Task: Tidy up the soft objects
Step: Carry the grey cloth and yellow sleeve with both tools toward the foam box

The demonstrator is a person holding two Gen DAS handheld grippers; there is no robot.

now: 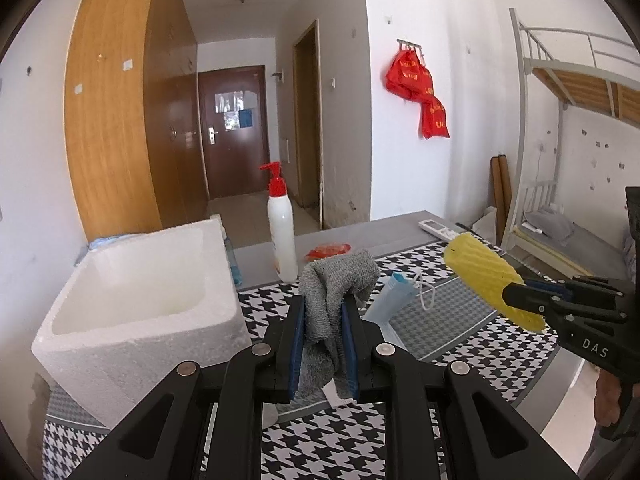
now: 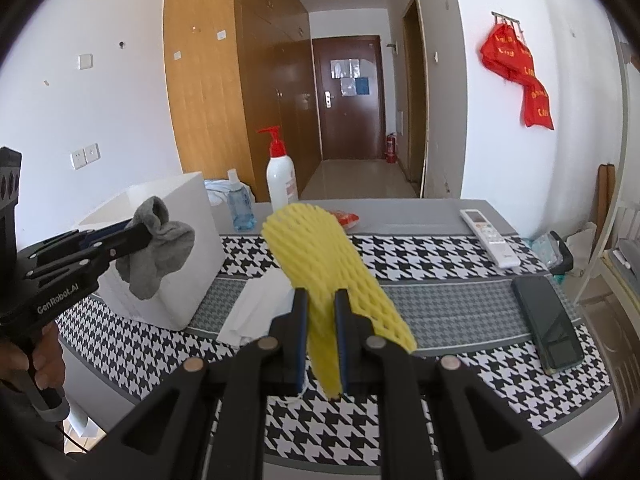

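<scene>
Both tools are loaded: the left gripper (image 1: 322, 300) pinches a limp grey knitted sock (image 1: 334, 280), with the white foam box (image 1: 140, 312) to its left; the right gripper (image 2: 321, 294) clamps a yellow foam fruit net (image 2: 320, 248). The dangling sock could snag the box rim.

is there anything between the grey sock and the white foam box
Nothing visible. The left hand-held gripper holds the grey sock in the air just right of the foam box, whose top is open.
</scene>
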